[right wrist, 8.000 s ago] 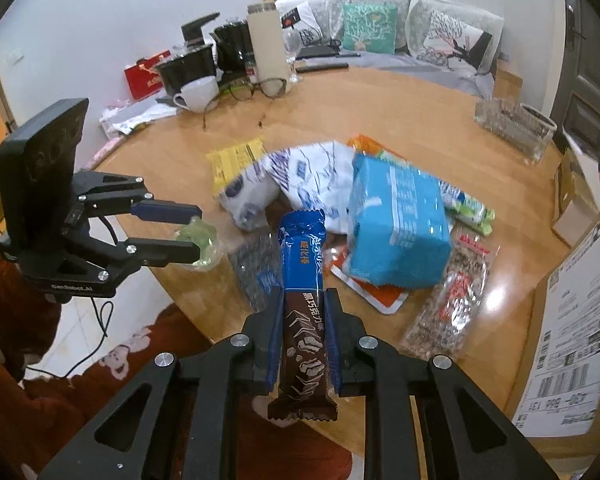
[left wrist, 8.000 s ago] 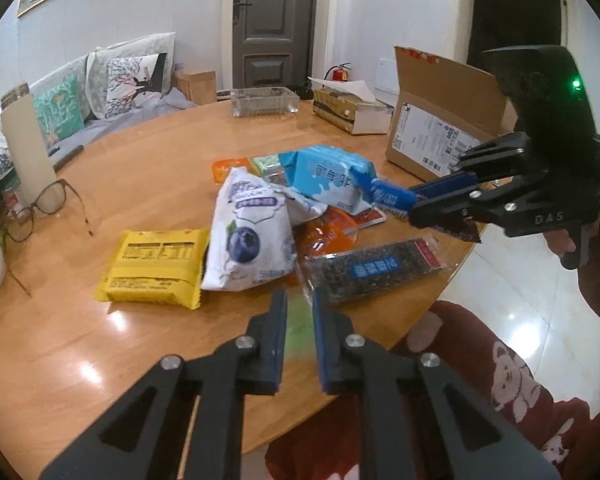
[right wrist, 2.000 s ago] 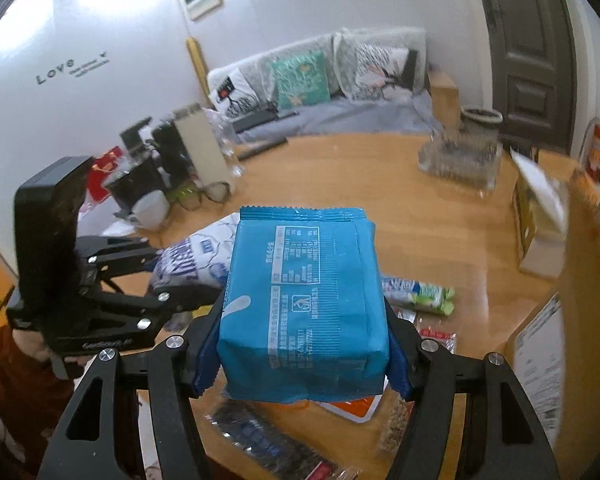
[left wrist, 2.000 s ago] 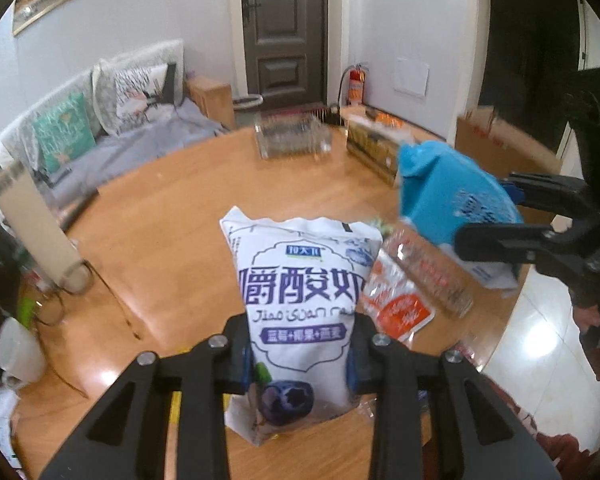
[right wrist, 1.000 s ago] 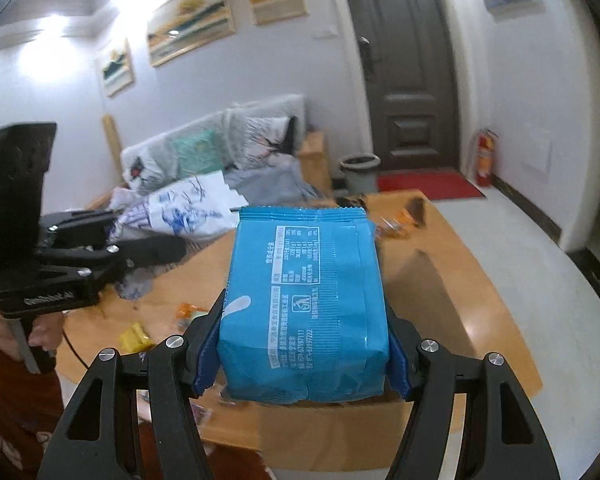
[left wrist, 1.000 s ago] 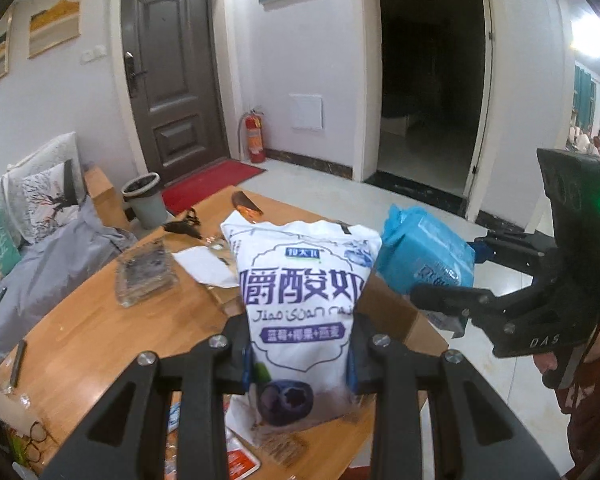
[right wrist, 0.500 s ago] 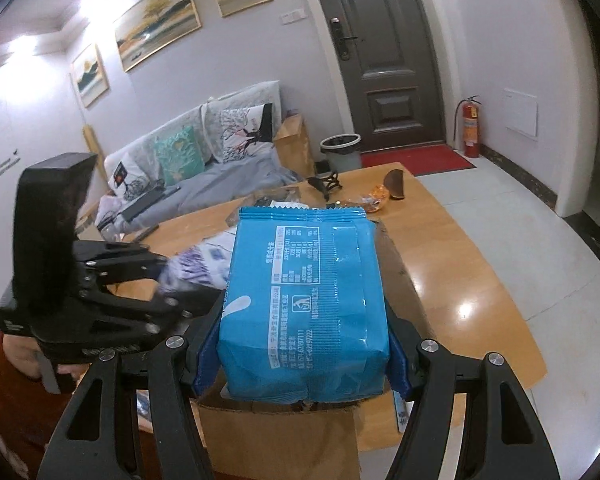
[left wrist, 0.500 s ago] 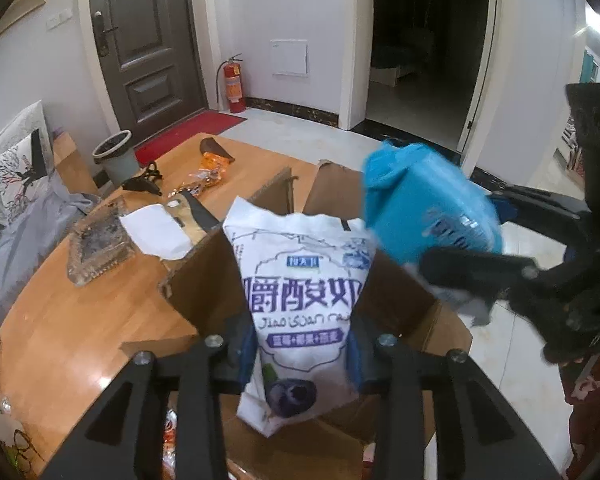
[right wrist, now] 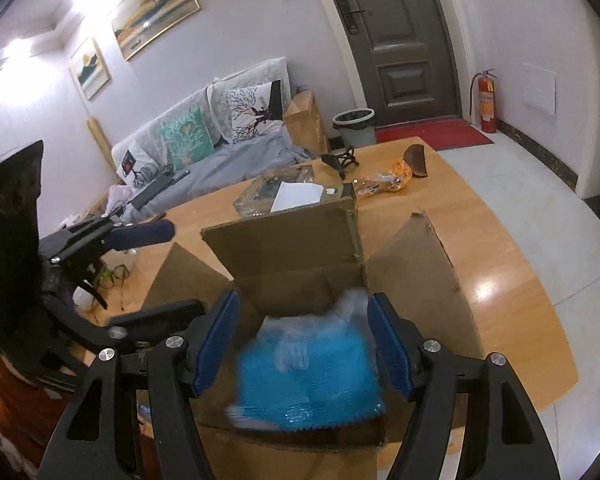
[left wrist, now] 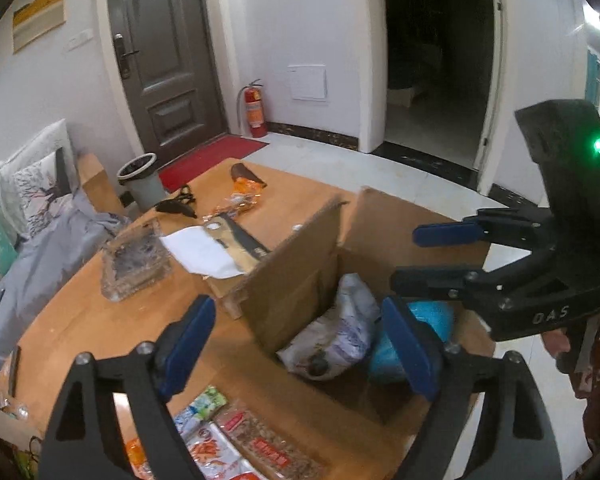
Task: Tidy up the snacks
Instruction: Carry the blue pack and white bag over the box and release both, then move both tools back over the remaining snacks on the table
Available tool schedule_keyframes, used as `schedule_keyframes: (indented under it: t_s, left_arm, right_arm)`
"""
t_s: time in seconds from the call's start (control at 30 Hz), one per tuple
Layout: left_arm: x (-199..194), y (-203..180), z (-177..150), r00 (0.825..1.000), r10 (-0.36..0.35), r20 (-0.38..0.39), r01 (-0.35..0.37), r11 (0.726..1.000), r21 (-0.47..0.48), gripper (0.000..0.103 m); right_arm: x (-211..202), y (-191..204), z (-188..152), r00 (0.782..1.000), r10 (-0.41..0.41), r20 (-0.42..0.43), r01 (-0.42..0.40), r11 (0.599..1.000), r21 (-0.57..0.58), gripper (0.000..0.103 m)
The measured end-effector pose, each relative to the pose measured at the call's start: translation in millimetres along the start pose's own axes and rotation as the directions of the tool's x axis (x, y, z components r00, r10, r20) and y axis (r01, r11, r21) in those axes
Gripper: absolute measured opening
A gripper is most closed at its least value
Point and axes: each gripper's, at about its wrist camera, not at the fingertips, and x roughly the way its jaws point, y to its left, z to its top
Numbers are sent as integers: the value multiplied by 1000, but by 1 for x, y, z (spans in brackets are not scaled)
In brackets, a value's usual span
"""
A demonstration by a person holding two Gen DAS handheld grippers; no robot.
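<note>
Wooden round table carries a cardboard box near a dark door.

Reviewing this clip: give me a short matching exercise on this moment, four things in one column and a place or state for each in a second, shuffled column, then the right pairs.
Things
1. white blueberry pouch
2. blue packet
3. glass tray
4. left gripper

Places or states
A. on the table, beyond the box
B. blurred, in the box mouth between the right gripper's fingers, touching neither
C. lying inside the cardboard box, against its left wall
D. empty above the box, its jaws opening

Pairs: 1-C, 2-B, 3-A, 4-D
</note>
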Motion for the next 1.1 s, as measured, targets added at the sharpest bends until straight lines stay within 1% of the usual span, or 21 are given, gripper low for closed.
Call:
schedule_keyframes:
  t_s: [0.07, 0.33, 0.43, 0.7, 0.77, 0.87, 0.97, 1.0, 1.07, 1.1]
  left_arm:
    - [0, 7, -2, 1000, 13, 4, -13, 1000, -5, 83]
    - [-13, 23, -9, 999, 9, 31, -8, 999, -36, 83]
    - [-21, 25, -12, 999, 19, 40, -17, 999, -45, 83]
    - [-57, 37, -22, 996, 29, 80, -23, 997, -76, 83]
    - [-67, 40, -25, 995, 32, 92, -24, 996, -85, 83]
    - [-86, 44, -32, 993, 44, 111, -33, 995, -99, 84]
    - [-107, 49, -42, 989, 66, 133, -50, 992, -115, 91]
    - [-113, 51, -45, 987, 76, 139, -59, 991, -120, 91]
    - [-126, 56, -53, 985, 91, 148, -71, 989, -134, 92]
    - [-131, 57, -56, 984, 95, 150, -74, 987, -140, 92]
  right_arm:
    - [3, 3, 1, 1000, 1, -6, -1, 1000, -7, 65]
    - [10, 16, 3, 1000, -5, -14, 4, 999, -34, 65]
    - [9, 22, 1, 1000, -7, -17, 6, 999, -45, 65]
    - [-3, 49, -4, 1000, -14, -9, 14, 996, -87, 65]
    - [-8, 57, -5, 1000, -17, -2, 17, 995, -99, 70]
    - [-16, 75, -6, 999, -33, 8, 34, 990, -138, 71]
    - [-25, 94, -7, 999, -42, 22, 45, 984, -175, 72]
    - [-29, 102, -8, 999, -42, 29, 47, 982, -186, 74]
    - [-34, 115, -9, 998, -38, 40, 46, 978, -204, 82]
    - [-37, 124, -10, 998, -34, 45, 43, 975, -218, 83]
